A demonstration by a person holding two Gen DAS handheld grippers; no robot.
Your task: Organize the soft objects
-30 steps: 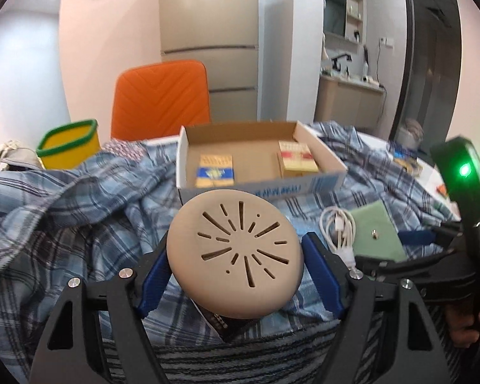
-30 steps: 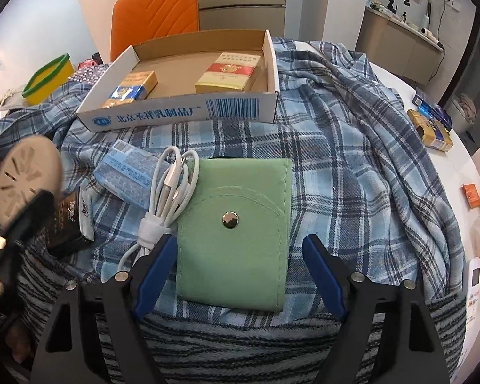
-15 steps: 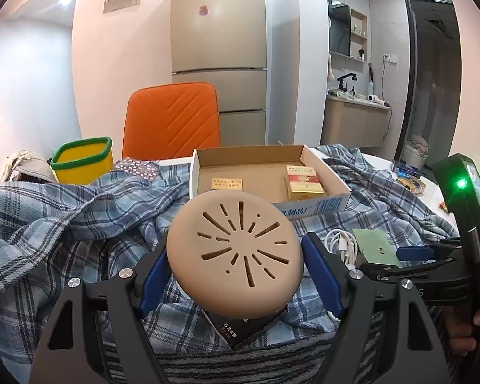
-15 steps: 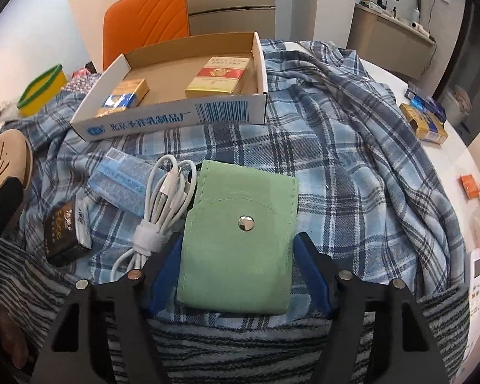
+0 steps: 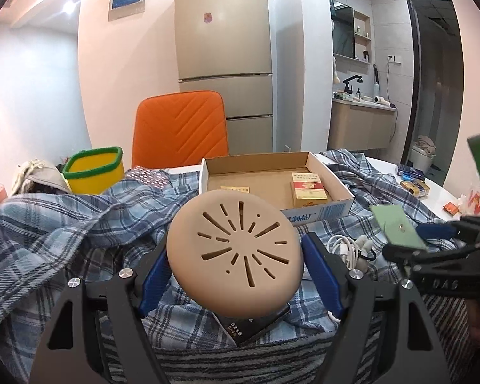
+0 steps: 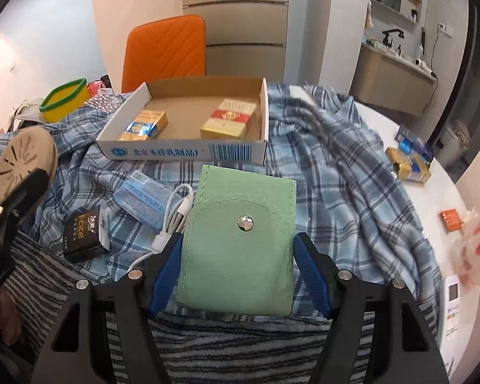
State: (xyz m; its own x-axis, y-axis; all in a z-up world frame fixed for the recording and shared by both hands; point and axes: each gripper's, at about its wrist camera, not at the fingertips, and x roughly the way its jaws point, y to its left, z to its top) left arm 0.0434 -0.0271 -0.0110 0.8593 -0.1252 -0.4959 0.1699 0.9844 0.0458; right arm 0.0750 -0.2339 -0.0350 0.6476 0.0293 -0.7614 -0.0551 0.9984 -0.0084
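My left gripper point(image 5: 236, 265) is shut on a round tan slotted pad point(image 5: 235, 252) and holds it above the plaid cloth; the pad also shows at the left of the right wrist view point(image 6: 24, 160). My right gripper point(image 6: 236, 265) is shut on a green snap pouch point(image 6: 240, 243), lifted off the cloth; the pouch shows at the right of the left wrist view point(image 5: 396, 227). An open cardboard box point(image 6: 182, 152) with two cigarette packs lies beyond both.
A white coiled cable point(image 6: 176, 214), a blue tissue pack point(image 6: 142, 196) and a black packet point(image 6: 86, 233) lie on the plaid shirt point(image 6: 336, 172). A yellow bin point(image 5: 94, 171) and an orange chair point(image 5: 180, 128) stand behind. Small boxes point(image 6: 406, 163) lie on the white table at right.
Both grippers have risen from the cloth. The right gripper closed on the green pouch and lifted it. The left kept hold of the tan pad and tilted up.
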